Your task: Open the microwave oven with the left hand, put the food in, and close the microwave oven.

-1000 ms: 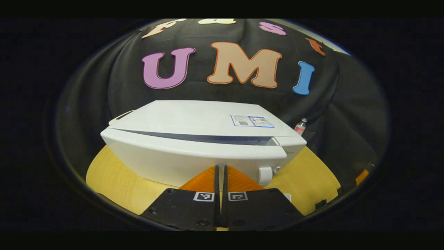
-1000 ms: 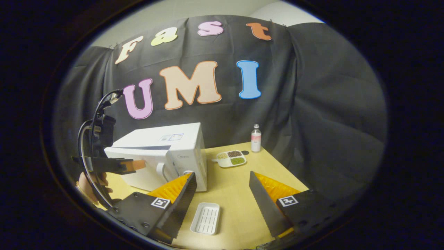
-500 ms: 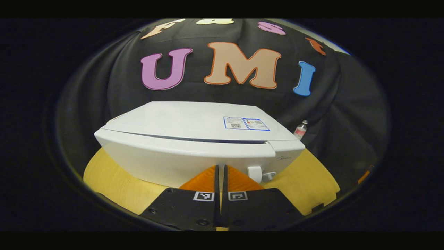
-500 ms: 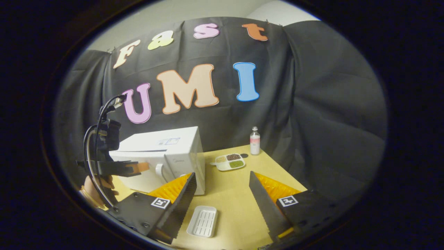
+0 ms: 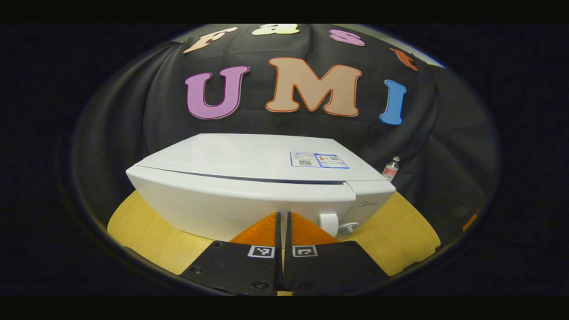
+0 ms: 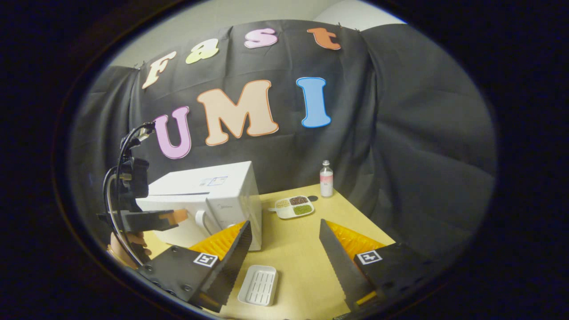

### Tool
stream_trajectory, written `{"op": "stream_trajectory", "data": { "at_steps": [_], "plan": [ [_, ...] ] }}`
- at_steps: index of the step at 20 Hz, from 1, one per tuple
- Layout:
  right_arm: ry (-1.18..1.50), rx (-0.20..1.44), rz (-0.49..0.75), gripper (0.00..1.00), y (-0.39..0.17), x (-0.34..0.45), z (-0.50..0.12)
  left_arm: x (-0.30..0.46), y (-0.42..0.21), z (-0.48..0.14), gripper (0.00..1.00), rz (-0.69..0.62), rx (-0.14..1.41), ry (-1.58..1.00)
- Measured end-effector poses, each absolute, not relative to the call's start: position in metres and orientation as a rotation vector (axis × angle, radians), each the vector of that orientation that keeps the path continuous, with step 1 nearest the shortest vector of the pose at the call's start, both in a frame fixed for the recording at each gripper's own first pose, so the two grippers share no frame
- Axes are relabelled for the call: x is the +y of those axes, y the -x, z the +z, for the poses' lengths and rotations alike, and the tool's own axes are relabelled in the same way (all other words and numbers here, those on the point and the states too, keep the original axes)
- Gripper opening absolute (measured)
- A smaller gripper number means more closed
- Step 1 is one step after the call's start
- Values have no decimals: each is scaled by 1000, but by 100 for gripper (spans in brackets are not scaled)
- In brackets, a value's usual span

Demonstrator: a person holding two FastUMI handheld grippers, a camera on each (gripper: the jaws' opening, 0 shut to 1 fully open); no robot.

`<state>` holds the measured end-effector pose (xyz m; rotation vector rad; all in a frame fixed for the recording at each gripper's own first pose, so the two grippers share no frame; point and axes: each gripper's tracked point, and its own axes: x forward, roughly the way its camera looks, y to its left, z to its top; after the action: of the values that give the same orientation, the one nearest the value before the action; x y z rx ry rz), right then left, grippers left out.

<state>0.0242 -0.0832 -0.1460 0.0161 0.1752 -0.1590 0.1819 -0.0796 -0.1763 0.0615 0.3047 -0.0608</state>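
Microwave [image 5: 249,186] sits at the table's [image 6: 306,249] left edge, door looks closed. Left gripper [image 5: 282,222] is clenched on nothing, right up at the door front; right gripper [image 6: 284,249] is spread wide, empty. The divided food plate [image 6: 293,206] waits near the back edge. Looks like the opening step, so next is hooking the door's edge.

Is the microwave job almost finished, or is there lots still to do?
Nearly done, it seems. The microwave door looks shut, with the left gripper, fingers together, just in front of it. The right gripper is open and holds nothing. A divided plate of food sits on the table, so I can't tell whether food went inside.
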Motion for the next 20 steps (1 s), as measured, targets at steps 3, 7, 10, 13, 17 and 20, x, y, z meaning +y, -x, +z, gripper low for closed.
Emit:
{"op": "stream_trajectory", "data": {
  "at_steps": [3,7,10,13,17,20],
  "plan": [
    [-12,168,-163,97,-25,-84,-144,-80,-183,-177,0,-56,300,-58],
    [-16,167,-172,97,-25,-87,-144,-80,-183,-176,0,-56,290,-48],
    [-16,163,-170,97,-24,-85,-144,-80,-185,-175,0,-52,282,-49],
    [-3,166,-155,97,-24,-80,-144,-76,-197,-172,0,-37,268,-26],
    [18,162,-139,97,-18,-77,-141,-77,-192,-177,1,-49,268,27],
    [28,180,-115,92,-14,-71,-146,-76,-192,-179,0,-48,269,33]
  ]
}}
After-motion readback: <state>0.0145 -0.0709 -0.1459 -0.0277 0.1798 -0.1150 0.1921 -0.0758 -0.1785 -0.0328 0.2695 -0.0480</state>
